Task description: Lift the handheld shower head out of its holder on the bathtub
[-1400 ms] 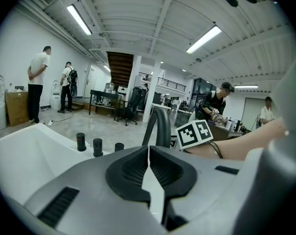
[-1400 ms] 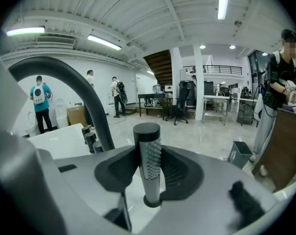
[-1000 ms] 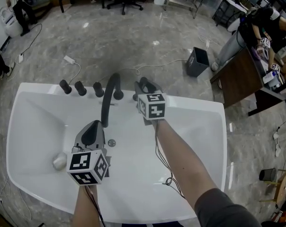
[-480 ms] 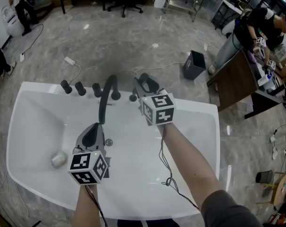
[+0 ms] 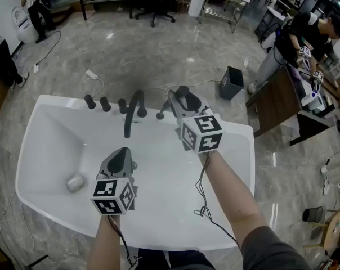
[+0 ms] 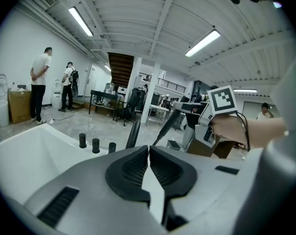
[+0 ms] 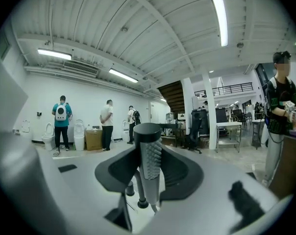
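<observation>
Both hands have come up since the earlier frame, the right one much further: its marker cube looms larger in the head view, and the shower head now rides above the tub's far rim instead of down among the black fittings. Right tongs (image 7: 149,151) are clamped on the shower head (image 7: 151,173), which stands upright between the pads with its nubbed face toward the camera. Left tongs (image 6: 149,153) are pressed together with nothing between them. In the head view they hang over the basin of the white bathtub (image 5: 46,145), at 7 o'clock from the right tongs. At 12 o'clock from the left tongs arches the black spout (image 5: 133,111), with three knobs (image 5: 105,103) at its 9 o'clock. A pale round object (image 5: 75,181) lies on the tub floor at the left tongs' 9 o'clock. A black bin (image 5: 233,76) stands on the floor at 1 o'clock.
</observation>
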Demonstrator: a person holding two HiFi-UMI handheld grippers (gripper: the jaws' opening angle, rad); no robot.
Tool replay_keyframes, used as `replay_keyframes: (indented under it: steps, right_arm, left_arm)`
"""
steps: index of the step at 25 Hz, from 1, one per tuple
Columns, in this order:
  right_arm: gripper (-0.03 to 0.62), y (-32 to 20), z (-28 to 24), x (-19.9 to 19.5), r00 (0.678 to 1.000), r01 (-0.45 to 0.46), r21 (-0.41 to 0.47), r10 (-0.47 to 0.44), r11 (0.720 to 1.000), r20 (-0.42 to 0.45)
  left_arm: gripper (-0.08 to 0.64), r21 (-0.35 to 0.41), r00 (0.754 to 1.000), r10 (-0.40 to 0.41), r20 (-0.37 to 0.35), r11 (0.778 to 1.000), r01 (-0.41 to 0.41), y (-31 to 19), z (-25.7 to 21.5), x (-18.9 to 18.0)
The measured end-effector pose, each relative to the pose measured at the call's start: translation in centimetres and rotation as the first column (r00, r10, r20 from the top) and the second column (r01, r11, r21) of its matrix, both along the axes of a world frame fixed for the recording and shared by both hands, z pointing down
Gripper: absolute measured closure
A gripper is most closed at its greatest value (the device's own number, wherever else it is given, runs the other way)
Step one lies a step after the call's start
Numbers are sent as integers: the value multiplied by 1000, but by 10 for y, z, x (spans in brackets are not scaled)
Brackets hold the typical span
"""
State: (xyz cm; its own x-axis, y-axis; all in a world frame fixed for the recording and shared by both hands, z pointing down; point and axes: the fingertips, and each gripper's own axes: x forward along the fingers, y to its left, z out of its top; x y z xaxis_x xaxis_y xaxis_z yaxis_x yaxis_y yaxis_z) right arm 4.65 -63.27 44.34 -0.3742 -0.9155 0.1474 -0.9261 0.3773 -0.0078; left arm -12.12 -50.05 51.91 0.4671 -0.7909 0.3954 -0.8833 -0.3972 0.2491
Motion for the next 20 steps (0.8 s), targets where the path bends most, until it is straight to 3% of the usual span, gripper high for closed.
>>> replay_keyframes:
  steps: [14, 20]
  right_arm:
    - [449, 163, -99, -14, 996, 79, 127, -72, 989, -58]
    - [449, 234, -122, 11, 996, 81, 166, -74, 983, -47]
  left_arm:
    - [538, 125, 998, 55, -29, 991, -51, 83, -99, 18]
    - [538, 142, 998, 51, -29, 989, -47, 132, -119, 32]
